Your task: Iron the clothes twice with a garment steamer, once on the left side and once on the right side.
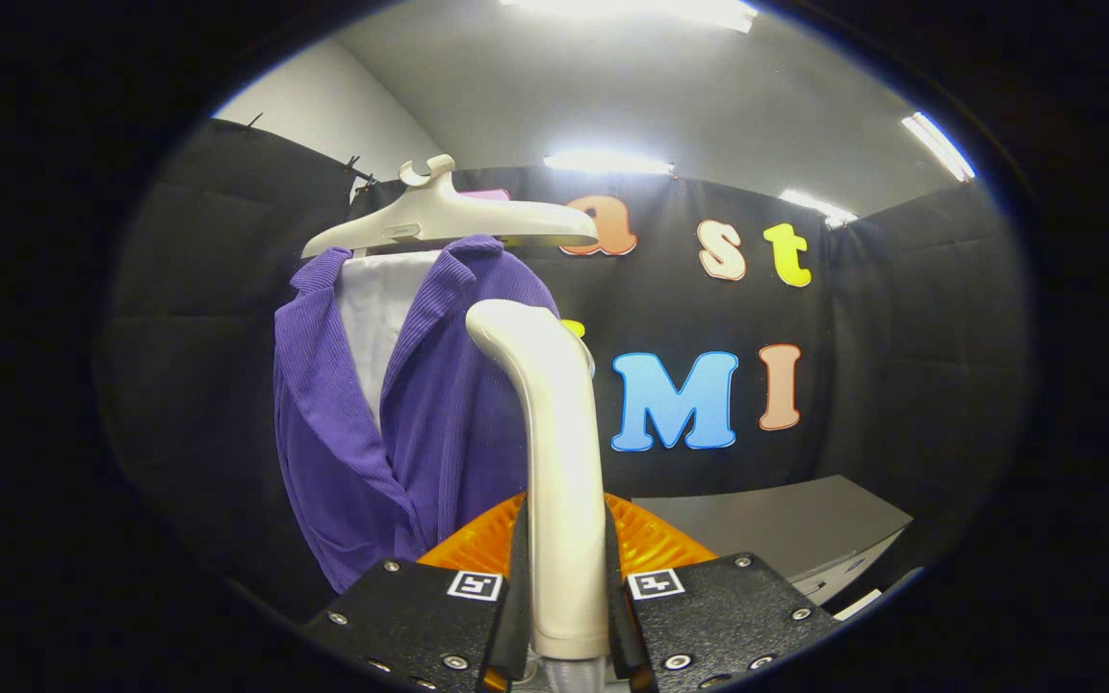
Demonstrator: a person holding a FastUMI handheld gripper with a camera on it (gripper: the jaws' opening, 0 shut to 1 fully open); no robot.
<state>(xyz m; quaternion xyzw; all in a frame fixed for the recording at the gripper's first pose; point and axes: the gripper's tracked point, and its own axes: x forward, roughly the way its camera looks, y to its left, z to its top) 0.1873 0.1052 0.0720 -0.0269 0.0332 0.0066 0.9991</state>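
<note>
gripper (566, 587) clamped on steamer (554, 462)

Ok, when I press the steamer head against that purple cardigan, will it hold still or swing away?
Probably swing: the purple cardigan hangs free from a hanger, nothing visibly pinning its hem. The ribbed knit looks soft, so expect it to fold and bunch under pressure. The steamer itself looks rigid; the tool is shut on its handle.

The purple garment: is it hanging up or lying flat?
Hanging. The purple garment drapes from a pale hanger, beyond the gripper, whose fingers are shut on the steamer handle.
</note>
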